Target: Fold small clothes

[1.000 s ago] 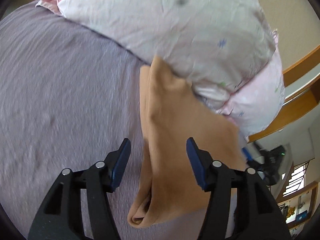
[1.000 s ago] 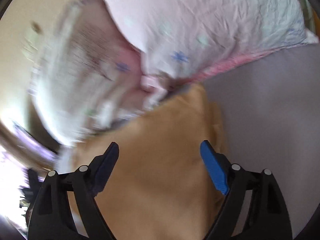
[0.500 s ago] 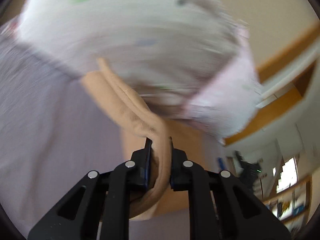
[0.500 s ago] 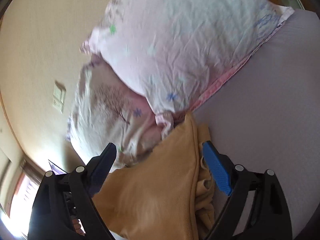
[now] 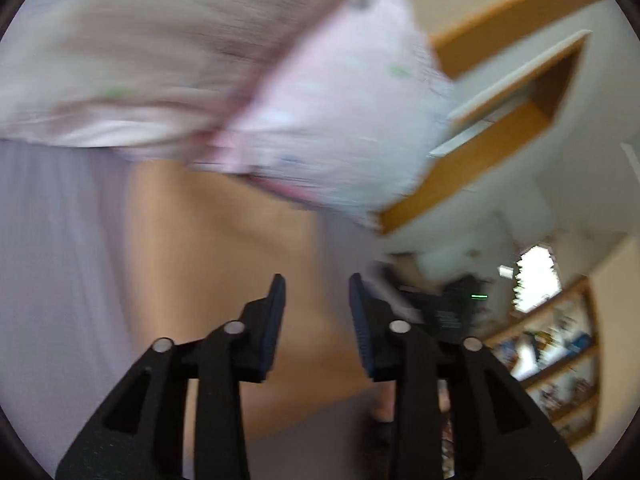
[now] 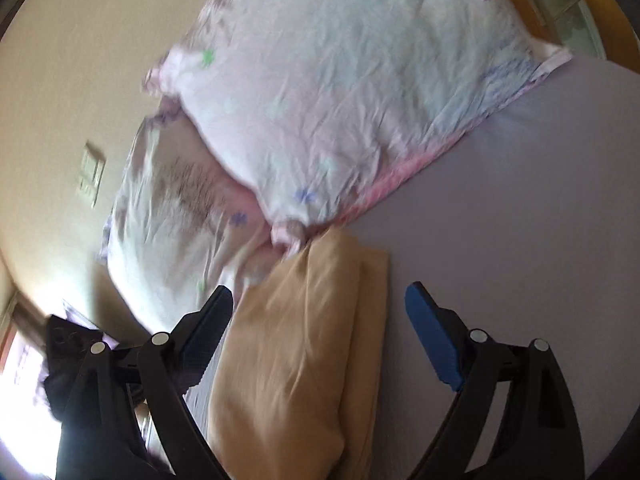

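A tan folded garment [image 6: 304, 344] lies on the lavender bed sheet [image 6: 520, 200], its far end against the pillows. My right gripper [image 6: 320, 304] is open and empty, jaws wide apart just above the garment. In the blurred left wrist view the tan garment [image 5: 208, 248] lies flat ahead. My left gripper [image 5: 316, 300] is open with a narrow gap and holds nothing, hovering over the garment's right part.
Two pale pink flowered pillows [image 6: 344, 92] lie at the head of the bed, also in the left wrist view [image 5: 240, 80]. A wooden headboard [image 5: 500, 92], a beige wall with a switch plate [image 6: 90, 176] and shelves [image 5: 560, 352] lie beyond.
My left gripper was shut on a fold of the tan garment half a second ago; it has let go and swung right. The garment now lies flat. My right gripper stayed open.
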`<state>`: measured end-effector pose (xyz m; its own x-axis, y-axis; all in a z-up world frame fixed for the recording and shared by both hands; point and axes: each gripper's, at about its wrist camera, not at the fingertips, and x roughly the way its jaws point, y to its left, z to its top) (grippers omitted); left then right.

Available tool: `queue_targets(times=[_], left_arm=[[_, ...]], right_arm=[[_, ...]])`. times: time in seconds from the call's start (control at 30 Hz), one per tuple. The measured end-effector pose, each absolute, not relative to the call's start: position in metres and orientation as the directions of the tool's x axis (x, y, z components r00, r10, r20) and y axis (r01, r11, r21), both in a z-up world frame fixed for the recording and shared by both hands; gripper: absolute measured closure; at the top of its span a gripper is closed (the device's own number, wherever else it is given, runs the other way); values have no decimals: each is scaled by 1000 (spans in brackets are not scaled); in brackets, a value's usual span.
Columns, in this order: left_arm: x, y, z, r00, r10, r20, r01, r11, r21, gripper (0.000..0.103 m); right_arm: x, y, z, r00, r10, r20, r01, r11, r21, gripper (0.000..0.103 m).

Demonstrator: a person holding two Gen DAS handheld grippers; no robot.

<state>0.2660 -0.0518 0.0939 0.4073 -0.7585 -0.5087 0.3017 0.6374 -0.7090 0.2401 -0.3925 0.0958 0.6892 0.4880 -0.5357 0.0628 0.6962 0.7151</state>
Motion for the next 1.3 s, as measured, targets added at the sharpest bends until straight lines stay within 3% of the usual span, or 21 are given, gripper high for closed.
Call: queue_targets(times=[0.1, 0.23, 0.27, 0.4, 0.47, 0.53, 0.67, 0.83, 0.93, 1.0, 1.07, 1.13, 1.3], left_arm=[[268, -12, 66, 428, -676, -600, 193, 717, -670, 63], [269, -9, 35, 353, -705, -615, 148, 691, -707, 54], [269, -16, 31, 333, -715, -615, 158, 685, -711, 52], [267, -40, 16, 289, -716, -636, 167, 692, -703, 45], [265, -46, 9, 300, -732, -612, 153, 670, -727, 50], [264, -46, 9, 305, -719, -624, 157, 685, -712, 68], [255, -21, 25, 353, -733, -581, 197, 665, -720, 72], [215, 46, 57, 490, -657, -573, 249, 736, -630, 69], [191, 82, 60, 550, -542, -635, 208, 826, -525, 70], [171, 95, 69, 591, -513, -622, 225, 846, -484, 70], [149, 94, 81, 599, -546, -586, 285, 829, -480, 70], [132, 79, 88, 575, -599, -558, 363, 797, -482, 64], [123, 29, 78, 485, -639, -597, 483, 765, -427, 53]], right_arm=[[247, -379, 80, 595, 521, -612, 82, 718, 691, 13], [257, -360, 63, 515, 537, -668, 88, 743, 664, 17], [257, -359, 63, 508, 545, -667, 82, 741, 667, 26], [256, -354, 57, 480, 580, -658, 66, 725, 686, 44], [254, -355, 54, 486, 603, -633, 65, 697, 714, 59], [252, -353, 55, 494, 610, -619, 57, 688, 723, 62], [251, -326, 74, 487, 638, -597, -23, 692, 721, 67], [260, -257, 93, 413, 687, -597, -166, 702, 693, 66], [253, -243, 110, 476, 565, -674, -146, 807, 573, 62], [235, -251, 132, 569, 526, -632, -139, 819, 557, 56], [214, -260, 153, 570, 623, -535, -201, 737, 645, 54], [199, -245, 162, 456, 760, -463, -279, 616, 736, 47], [183, -208, 140, 240, 852, -465, -253, 518, 817, 43]])
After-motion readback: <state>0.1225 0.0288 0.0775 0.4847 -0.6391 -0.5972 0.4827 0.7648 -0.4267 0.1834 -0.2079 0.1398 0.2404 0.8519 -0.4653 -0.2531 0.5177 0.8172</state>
